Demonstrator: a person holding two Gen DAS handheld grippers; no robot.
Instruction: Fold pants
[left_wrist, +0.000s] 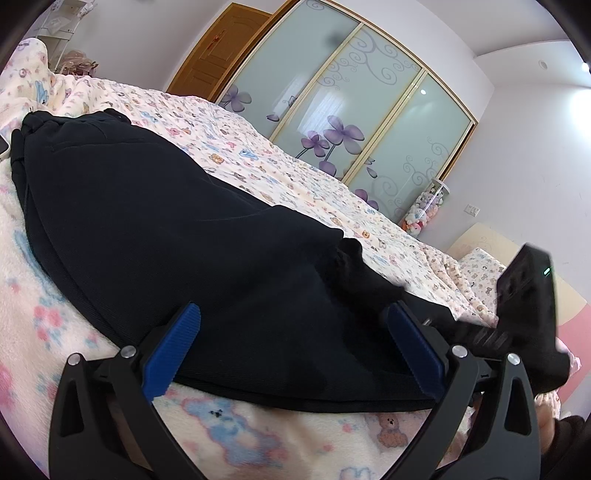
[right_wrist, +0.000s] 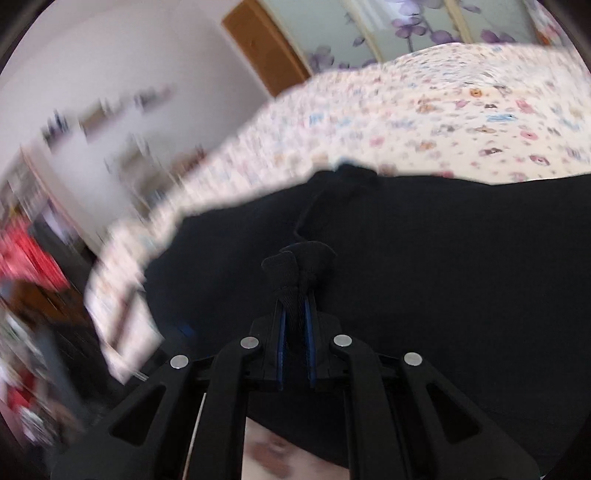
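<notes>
Open bedspread lies beyond the pants; the right claw crowds their near end.

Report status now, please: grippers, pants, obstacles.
Left gripper open, over pants. Right gripper shut on pants fabric. Pants on bed. No obstacle seen.

The pants lie on the bed, stretching ahead and to the left of the left gripper, whose two fingers straddle their near edge. The right gripper sits to its right, at the pants' end. In the right wrist view a bunch of pants fabric sits between the right gripper's fingers, the bed beyond it. The wardrobe stands behind the bed
</notes>
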